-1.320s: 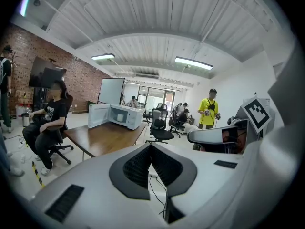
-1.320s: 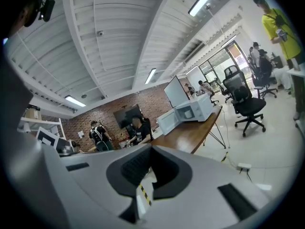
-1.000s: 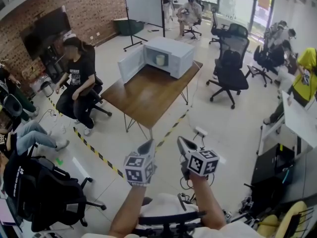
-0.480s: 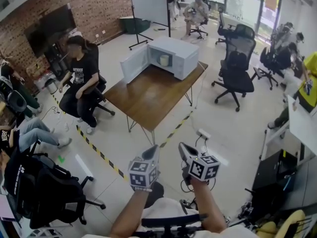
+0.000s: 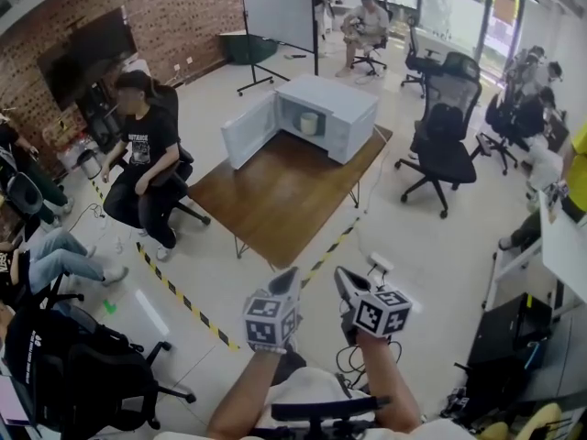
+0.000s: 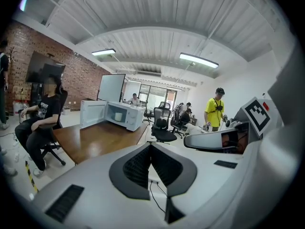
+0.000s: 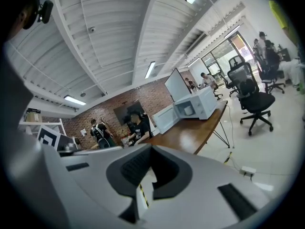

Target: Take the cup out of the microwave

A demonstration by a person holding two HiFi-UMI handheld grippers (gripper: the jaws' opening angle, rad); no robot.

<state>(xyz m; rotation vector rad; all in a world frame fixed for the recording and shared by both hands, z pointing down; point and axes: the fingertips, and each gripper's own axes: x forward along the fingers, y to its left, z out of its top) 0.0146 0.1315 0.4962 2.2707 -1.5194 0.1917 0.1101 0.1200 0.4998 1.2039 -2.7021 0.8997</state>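
Note:
A white microwave (image 5: 341, 115) stands at the far end of a wooden table (image 5: 275, 200), its door (image 5: 248, 132) swung open to the left. A pale cup (image 5: 309, 123) sits inside the cavity. The cup (image 6: 118, 117) shows small in the left gripper view, and the cup (image 7: 188, 110) is also visible in the right gripper view. My left gripper (image 5: 286, 278) and right gripper (image 5: 341, 275) are held side by side over the floor, well short of the table, pointing toward it. Both are shut with nothing between the jaws, which meet in the left gripper (image 6: 150, 144) view and the right gripper (image 7: 151, 147) view.
A person (image 5: 142, 149) sits on a chair left of the table. A black office chair (image 5: 445, 145) stands to its right. Yellow-black tape (image 5: 183, 293) crosses the floor in front, beside a power strip (image 5: 381, 266) with cables. A whiteboard (image 5: 275, 7) and more people are behind.
The view has come closer to the table and microwave. Both grippers moved forward together with it and sit slightly lower in the picture. The jaws stayed shut.

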